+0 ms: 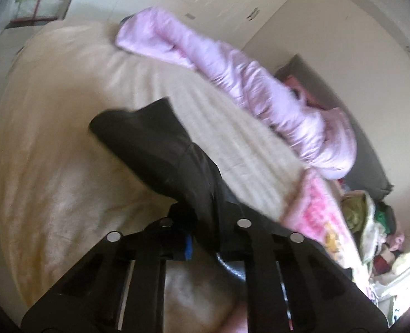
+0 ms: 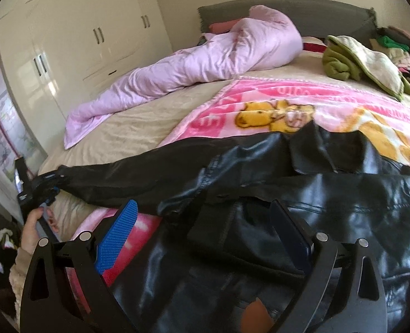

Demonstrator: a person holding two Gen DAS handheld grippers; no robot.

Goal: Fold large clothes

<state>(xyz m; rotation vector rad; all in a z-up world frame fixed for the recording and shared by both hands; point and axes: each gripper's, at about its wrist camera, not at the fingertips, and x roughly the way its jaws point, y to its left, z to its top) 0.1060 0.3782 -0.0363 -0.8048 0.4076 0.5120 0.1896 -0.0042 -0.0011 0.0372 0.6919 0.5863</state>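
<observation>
A black leather jacket (image 2: pixel 329 194) lies spread across the near side of the bed. Its long sleeve (image 2: pixel 138 172) stretches out to the left. My left gripper (image 1: pixel 202 216) is shut on the end of that sleeve (image 1: pixel 155 149), whose cloth covers the fingertips. In the right wrist view the left gripper (image 2: pixel 48 191) shows at the far left with a person's hand (image 2: pixel 34 229) on its handle. My right gripper (image 2: pixel 205 205) is open just over the jacket's body. Its blue pads (image 2: pixel 118 236) stand wide apart, and they press on nothing.
A crumpled pink quilt (image 2: pixel 205 58) lies along the far left of the beige sheet (image 2: pixel 127 127). A pink cartoon blanket (image 2: pixel 288 102) is under the jacket. Green and cream blankets (image 2: pixel 352 61) and piled clothes (image 2: pixel 399 47) sit by the grey headboard (image 2: pixel 316 14). White wardrobes (image 2: pixel 74 38) stand to the left.
</observation>
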